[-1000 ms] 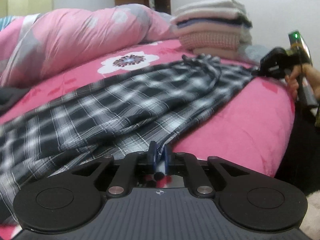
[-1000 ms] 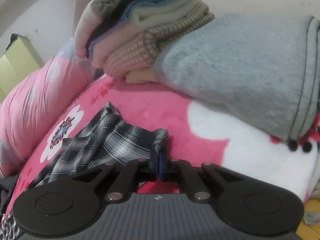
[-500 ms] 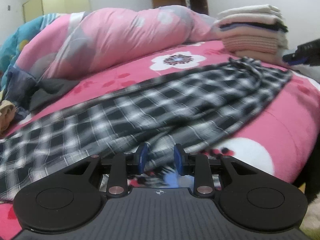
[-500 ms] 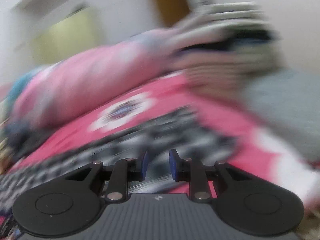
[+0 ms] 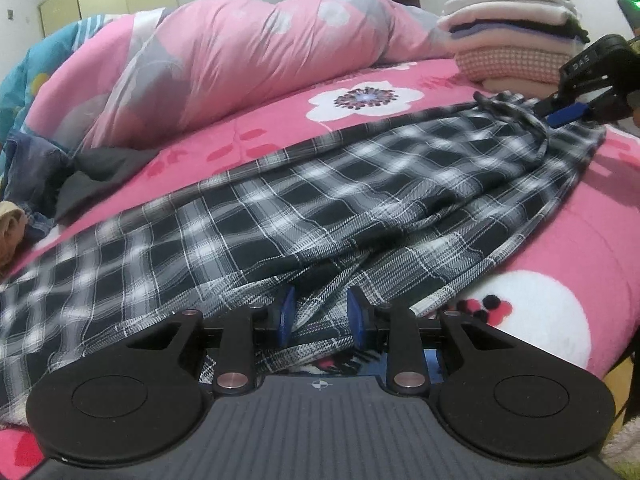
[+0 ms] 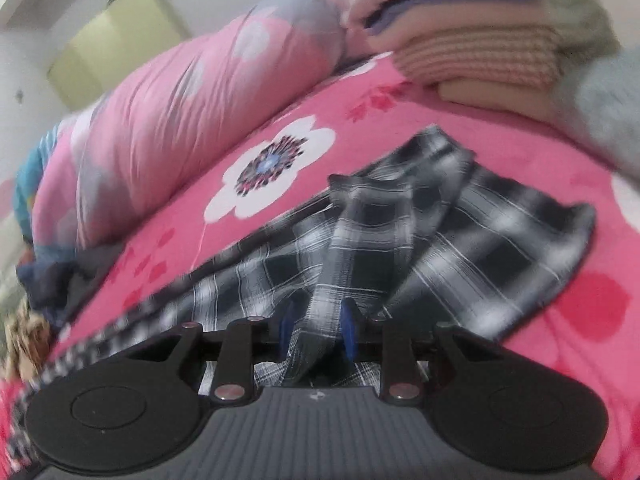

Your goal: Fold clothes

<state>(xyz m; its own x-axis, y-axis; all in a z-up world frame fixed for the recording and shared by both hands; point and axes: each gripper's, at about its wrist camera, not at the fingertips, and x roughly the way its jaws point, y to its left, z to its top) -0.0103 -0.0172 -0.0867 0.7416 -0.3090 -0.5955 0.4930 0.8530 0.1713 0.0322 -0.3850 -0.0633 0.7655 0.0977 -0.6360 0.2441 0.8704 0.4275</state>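
Checked cloth, a black-and-white woven garment [image 5: 304, 208], lies stretched long across the pink flowered bedspread [image 5: 568, 248], rumpled along its near edge. The left gripper [image 5: 320, 316] sits at that near edge with its blue fingers parted, a fold of cloth between them but not pinched. The right gripper [image 6: 317, 326] likewise stands spread astride a raised ridge near the far end. Whether a fold was just laid or comes next cannot be told. Any grip should take every layer deep between the pads. A stack of folded knitwear [image 5: 516, 36] sits just beyond.
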